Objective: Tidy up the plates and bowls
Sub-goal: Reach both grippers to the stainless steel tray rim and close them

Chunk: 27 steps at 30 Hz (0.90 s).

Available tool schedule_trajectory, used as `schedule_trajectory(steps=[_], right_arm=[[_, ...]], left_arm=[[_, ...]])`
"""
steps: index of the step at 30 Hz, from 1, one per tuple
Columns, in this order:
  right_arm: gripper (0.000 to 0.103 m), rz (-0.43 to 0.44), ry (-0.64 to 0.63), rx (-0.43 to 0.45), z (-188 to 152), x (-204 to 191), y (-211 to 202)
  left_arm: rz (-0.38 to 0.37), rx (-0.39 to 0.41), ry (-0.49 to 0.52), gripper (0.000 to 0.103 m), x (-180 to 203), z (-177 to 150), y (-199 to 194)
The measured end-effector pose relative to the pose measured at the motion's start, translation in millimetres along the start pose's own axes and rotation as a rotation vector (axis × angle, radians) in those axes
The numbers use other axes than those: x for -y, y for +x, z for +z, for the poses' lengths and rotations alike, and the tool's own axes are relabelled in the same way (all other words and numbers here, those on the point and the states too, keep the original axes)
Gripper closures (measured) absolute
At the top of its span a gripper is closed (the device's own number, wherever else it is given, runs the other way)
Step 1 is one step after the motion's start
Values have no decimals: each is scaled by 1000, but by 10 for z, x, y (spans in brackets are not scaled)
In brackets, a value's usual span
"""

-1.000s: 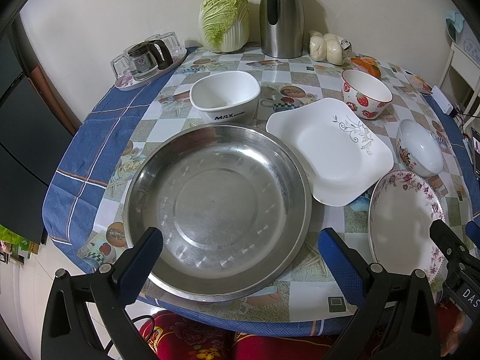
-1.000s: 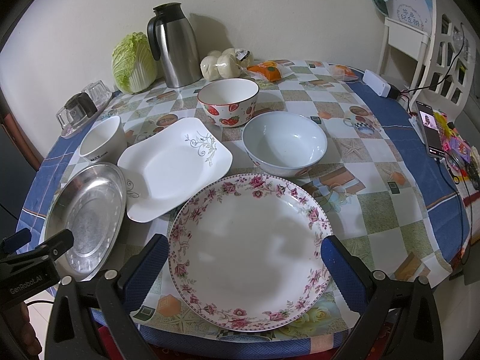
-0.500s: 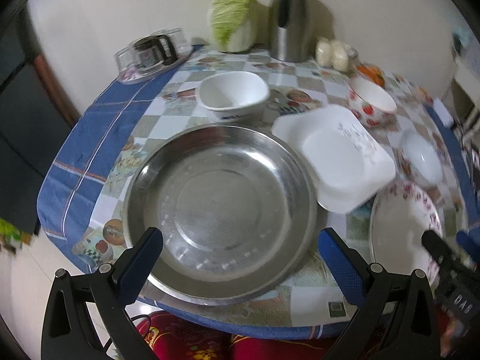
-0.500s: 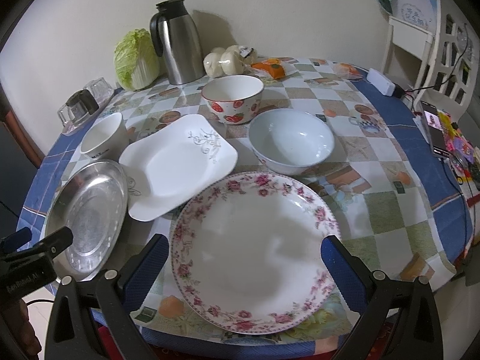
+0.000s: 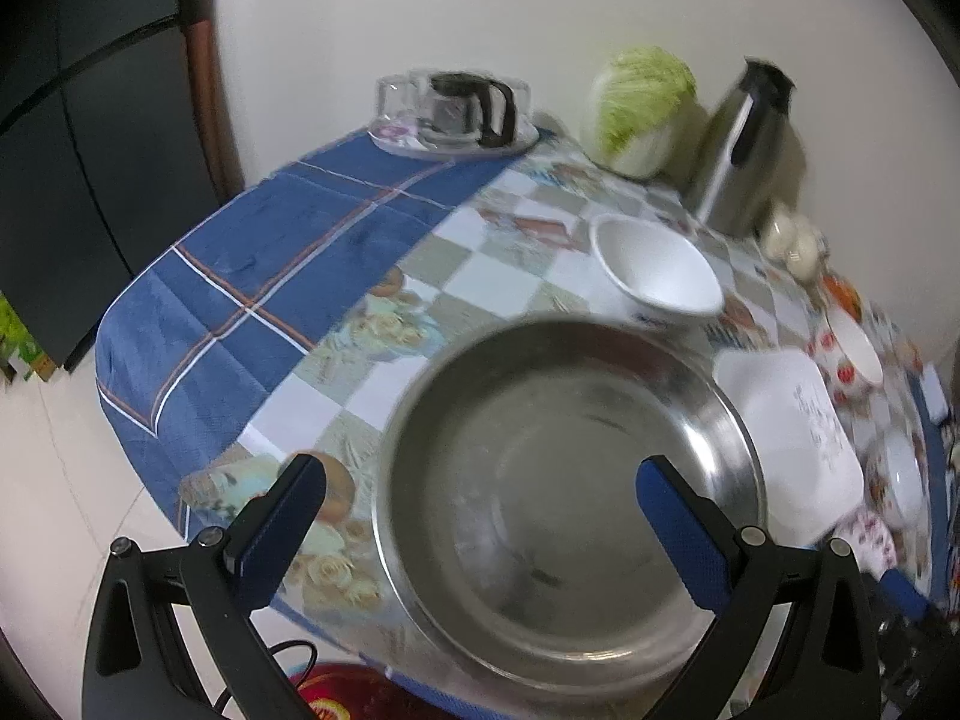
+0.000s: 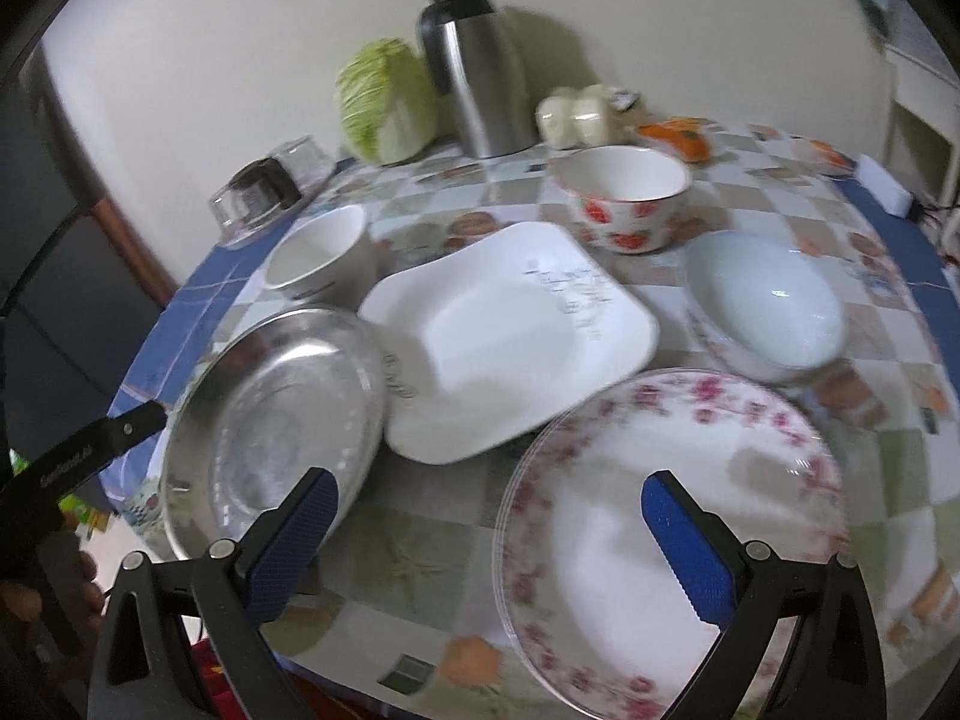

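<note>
Right wrist view: both grippers' fingers apart and empty, square white plate (image 6: 510,336) overlapping steel basin (image 6: 270,432) beside floral plate (image 6: 672,540).

A home dining corner: a round table (image 6: 780,192) under a checked cloth stands against a plain wall, crowded with plates and bowls, a steel thermos jug (image 6: 474,66), a cabbage (image 6: 384,102) and a glass teapot set (image 5: 456,114).

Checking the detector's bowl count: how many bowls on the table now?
3. White bowl at left behind the steel dish; strawberry bowl at back centre; pale blue bowl at right. None look hidden.
</note>
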State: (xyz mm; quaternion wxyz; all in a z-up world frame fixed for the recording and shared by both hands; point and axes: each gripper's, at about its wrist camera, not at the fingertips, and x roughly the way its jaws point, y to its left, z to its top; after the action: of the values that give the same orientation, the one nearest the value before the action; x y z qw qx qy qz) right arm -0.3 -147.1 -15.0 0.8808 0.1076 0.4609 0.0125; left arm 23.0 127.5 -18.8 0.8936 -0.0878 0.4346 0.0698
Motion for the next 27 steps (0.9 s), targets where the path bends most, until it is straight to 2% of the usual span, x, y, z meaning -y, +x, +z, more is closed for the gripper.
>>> schedule_trajectory(steps=[2, 4, 7, 10, 12, 13, 16, 18, 19, 21, 23, 27], right_arm=[[2, 26, -11, -12, 0, -56, 60], [7, 56, -31, -24, -7, -134, 122], [15, 77, -59, -39, -18, -218, 203], [29, 112, -64, -70, -28, -260, 297], [41, 134, -67, -93, -47, -286, 364], [44, 143, -68, -104, -52, -291, 390], [56, 168, -74, -134, -72, -329, 491], [67, 175, -75, -152, -78, -346, 555], [69, 178, -76, -162, -83, -355, 598], [71, 193, -71, -172, -76, -366, 663], [74, 201, -71, -178, -59, -379, 704], [79, 210, -74, -194, -41, -421, 812]], left_arm=[[5, -9, -6, 0, -47, -1, 63], [-16, -55, -15, 0, -89, -4, 167], [-8, -72, -21, 0, -116, -21, 259], [27, -77, -18, 3, -154, -31, 329], [16, -94, -38, 14, -205, -42, 387], [14, -106, -48, 22, -230, -50, 421], [29, -128, -47, 27, -266, -76, 505], [18, -138, -50, 36, -280, -89, 542], [11, -143, -53, 43, -285, -91, 553], [5, -159, -54, 50, -285, -99, 605], [8, -176, -55, 62, -290, -105, 651], [13, -204, -71, 73, -329, -139, 753]])
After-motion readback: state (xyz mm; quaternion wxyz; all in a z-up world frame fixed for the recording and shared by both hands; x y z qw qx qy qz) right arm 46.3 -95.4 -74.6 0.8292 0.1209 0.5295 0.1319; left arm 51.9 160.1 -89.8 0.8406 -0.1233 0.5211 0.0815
